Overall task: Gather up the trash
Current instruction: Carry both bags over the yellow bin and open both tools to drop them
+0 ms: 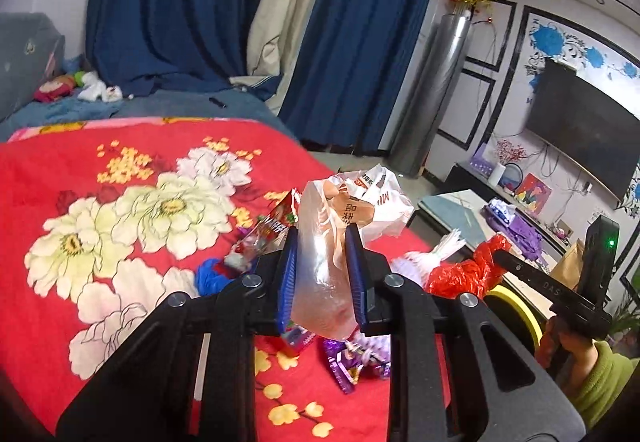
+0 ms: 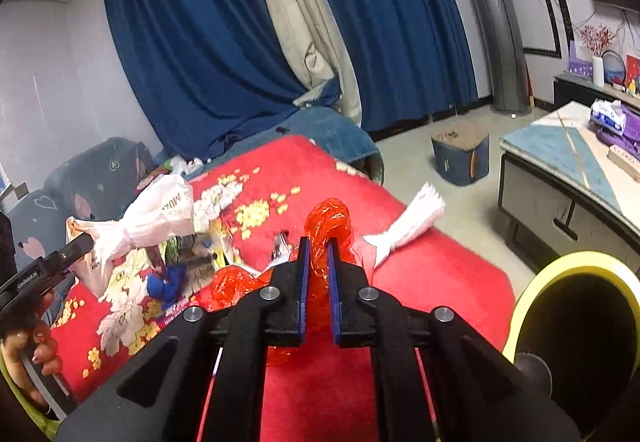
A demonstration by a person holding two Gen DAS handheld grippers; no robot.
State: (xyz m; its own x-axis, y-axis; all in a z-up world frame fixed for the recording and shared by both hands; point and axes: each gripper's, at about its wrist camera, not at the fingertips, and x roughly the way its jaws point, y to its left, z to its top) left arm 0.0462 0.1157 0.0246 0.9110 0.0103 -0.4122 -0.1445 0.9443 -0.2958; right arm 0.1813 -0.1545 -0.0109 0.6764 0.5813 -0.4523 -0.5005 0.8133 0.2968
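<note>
My left gripper (image 1: 320, 238) is shut on a translucent white plastic bag (image 1: 326, 274) with printed lettering and holds it above the red flowered bedspread (image 1: 100, 222). The same bag shows at the left of the right wrist view (image 2: 148, 217). My right gripper (image 2: 318, 242) is shut on a crumpled red plastic bag (image 2: 328, 222), which also shows in the left wrist view (image 1: 464, 270). Snack wrappers (image 1: 352, 360), a blue scrap (image 1: 210, 274) and a white bag (image 2: 408, 226) lie on the bed.
A yellow-rimmed bin (image 2: 576, 326) stands at the bed's right side. A low table (image 2: 568, 169) with a tissue pack, a small stool (image 2: 460, 157), blue curtains (image 2: 208, 41) and a wall television (image 1: 580, 129) surround the bed.
</note>
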